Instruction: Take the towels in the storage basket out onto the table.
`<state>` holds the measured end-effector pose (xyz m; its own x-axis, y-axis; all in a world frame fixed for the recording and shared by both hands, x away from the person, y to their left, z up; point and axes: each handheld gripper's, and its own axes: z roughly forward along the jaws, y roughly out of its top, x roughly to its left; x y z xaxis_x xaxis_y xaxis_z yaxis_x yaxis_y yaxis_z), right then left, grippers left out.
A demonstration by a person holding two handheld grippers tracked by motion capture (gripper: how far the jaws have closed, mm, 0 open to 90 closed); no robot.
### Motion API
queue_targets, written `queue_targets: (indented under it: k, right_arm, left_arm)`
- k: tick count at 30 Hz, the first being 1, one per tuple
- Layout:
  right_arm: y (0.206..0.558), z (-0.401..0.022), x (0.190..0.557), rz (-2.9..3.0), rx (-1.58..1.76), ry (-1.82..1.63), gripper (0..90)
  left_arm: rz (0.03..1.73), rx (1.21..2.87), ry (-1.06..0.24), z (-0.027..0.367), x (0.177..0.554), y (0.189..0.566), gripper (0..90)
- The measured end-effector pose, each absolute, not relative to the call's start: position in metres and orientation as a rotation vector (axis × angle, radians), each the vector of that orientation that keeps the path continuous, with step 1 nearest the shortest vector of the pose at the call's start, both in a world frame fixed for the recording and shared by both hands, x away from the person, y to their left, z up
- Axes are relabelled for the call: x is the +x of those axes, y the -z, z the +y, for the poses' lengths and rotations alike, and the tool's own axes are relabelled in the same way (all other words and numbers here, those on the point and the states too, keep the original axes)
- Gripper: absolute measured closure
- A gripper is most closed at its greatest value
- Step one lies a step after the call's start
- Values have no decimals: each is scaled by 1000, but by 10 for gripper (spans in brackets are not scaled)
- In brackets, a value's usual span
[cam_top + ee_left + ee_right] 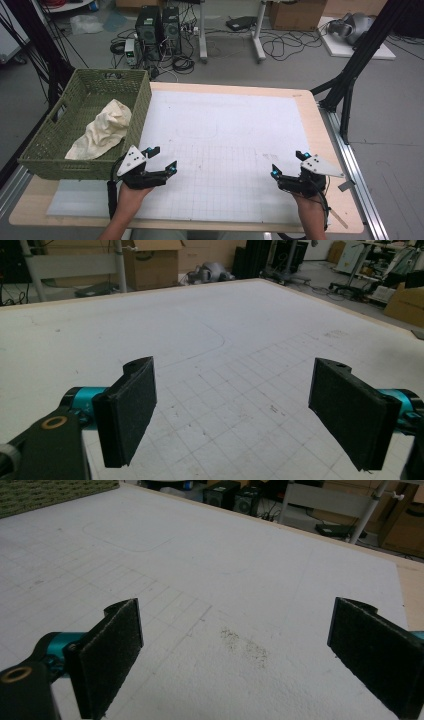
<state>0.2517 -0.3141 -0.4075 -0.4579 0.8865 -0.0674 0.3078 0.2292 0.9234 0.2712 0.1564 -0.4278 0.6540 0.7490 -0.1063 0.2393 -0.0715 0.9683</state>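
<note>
My left gripper (161, 159) hovers over the near-left part of the white gridded mat (220, 145), just right of the green woven basket (60, 150). Its jaws stand wide apart with nothing between them; in the left gripper view the left gripper (235, 410) has only bare mat (210, 340) between its black pads. My right gripper (288, 164) sits near the front right of the mat, also open and empty, and in the right gripper view the right gripper (235, 655) frames a dark smudge (245, 647) on the mat. A cream cloth (102, 130) lies crumpled inside the basket.
The basket stands on the table's left edge, overhanging the wooden tabletop (320, 130). Beyond the far edge are computer towers (157, 27), tangled cables and table legs on the floor. A black frame post (357, 55) rises at the right.
</note>
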Motion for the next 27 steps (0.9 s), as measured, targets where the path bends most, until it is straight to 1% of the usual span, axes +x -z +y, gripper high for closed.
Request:
queue_targets:
  k: [14, 27]
  right_arm:
    - [413, -320, 250, 1882, 1120, -1221, 68]
    - [410, -314, 249, 1902, 1110, -1235, 68]
  left_arm:
    - [824, 1638, -514, 153, 273, 428, 188]
    - [818, 1626, -515, 150, 266, 424, 189]
